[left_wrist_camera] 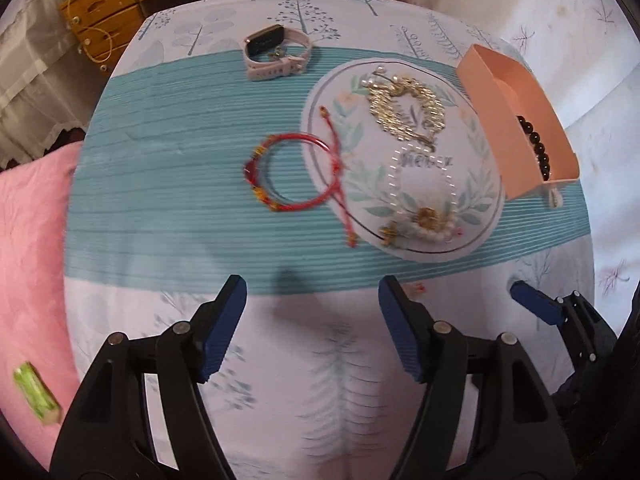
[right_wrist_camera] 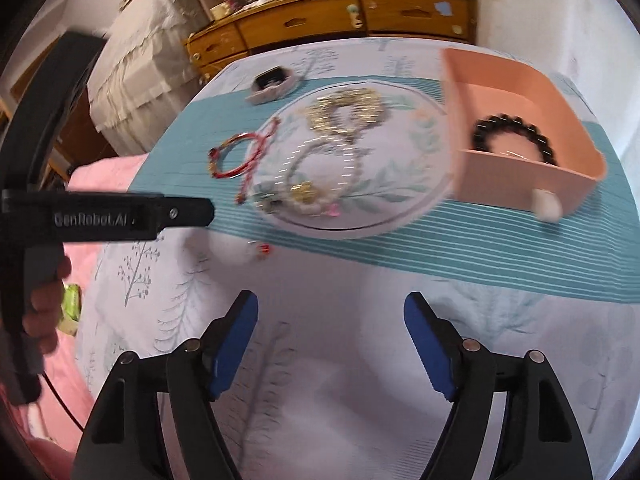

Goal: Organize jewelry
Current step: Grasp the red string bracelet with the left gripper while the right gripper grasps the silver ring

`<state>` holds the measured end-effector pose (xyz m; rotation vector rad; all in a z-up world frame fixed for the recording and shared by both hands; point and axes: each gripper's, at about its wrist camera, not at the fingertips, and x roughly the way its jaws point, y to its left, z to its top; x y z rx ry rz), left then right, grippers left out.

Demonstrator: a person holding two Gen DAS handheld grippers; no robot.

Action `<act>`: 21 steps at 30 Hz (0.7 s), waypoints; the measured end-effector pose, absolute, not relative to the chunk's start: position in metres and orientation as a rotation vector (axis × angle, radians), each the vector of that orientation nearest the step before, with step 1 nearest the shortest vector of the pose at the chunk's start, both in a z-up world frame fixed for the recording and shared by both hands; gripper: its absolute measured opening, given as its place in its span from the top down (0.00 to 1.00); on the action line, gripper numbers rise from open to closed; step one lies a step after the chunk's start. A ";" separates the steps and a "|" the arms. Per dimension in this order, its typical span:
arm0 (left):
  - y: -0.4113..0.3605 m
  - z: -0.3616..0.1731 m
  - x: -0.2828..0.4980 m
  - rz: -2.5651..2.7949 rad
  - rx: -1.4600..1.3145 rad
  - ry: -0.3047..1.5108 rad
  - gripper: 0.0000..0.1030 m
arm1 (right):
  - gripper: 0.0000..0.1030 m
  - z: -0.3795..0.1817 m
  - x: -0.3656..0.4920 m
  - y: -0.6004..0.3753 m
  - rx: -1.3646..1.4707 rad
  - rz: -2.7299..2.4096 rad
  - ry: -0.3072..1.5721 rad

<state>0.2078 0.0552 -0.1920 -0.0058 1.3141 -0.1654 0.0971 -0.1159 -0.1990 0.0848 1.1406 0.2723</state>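
A red string bracelet [left_wrist_camera: 288, 172] lies on the teal band of the cloth, partly on a round white mat [left_wrist_camera: 400, 160]. On the mat lie a gold beaded piece [left_wrist_camera: 404, 106] and a pearl flower necklace [left_wrist_camera: 428, 216]. A pink watch [left_wrist_camera: 276, 54] lies farther back. A black bead bracelet [right_wrist_camera: 512, 136] lies inside the peach box [right_wrist_camera: 520, 184], which also shows in the left wrist view [left_wrist_camera: 516, 120]. My left gripper [left_wrist_camera: 312, 328] is open and empty, near the bracelet. My right gripper [right_wrist_camera: 330, 344] is open and empty, short of the mat [right_wrist_camera: 400, 200].
A small red bit [right_wrist_camera: 264, 250] lies on the cloth near the mat. A wooden dresser [right_wrist_camera: 340, 16] stands behind the table. A pink blanket [left_wrist_camera: 32, 240] with a green packet [left_wrist_camera: 36, 392] lies at the left. White wall cloth at the right.
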 end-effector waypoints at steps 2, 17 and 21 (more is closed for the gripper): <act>0.063 -0.192 0.218 -0.187 0.019 1.315 0.35 | 0.24 -0.202 0.102 -0.094 0.038 0.282 1.137; 0.075 -0.210 0.283 -0.411 0.193 1.292 0.34 | 0.24 -0.212 0.117 -0.017 -0.092 0.226 1.104; 0.070 -0.216 0.290 -0.445 0.185 1.275 0.33 | 0.24 -0.214 0.118 -0.008 -0.103 0.162 1.088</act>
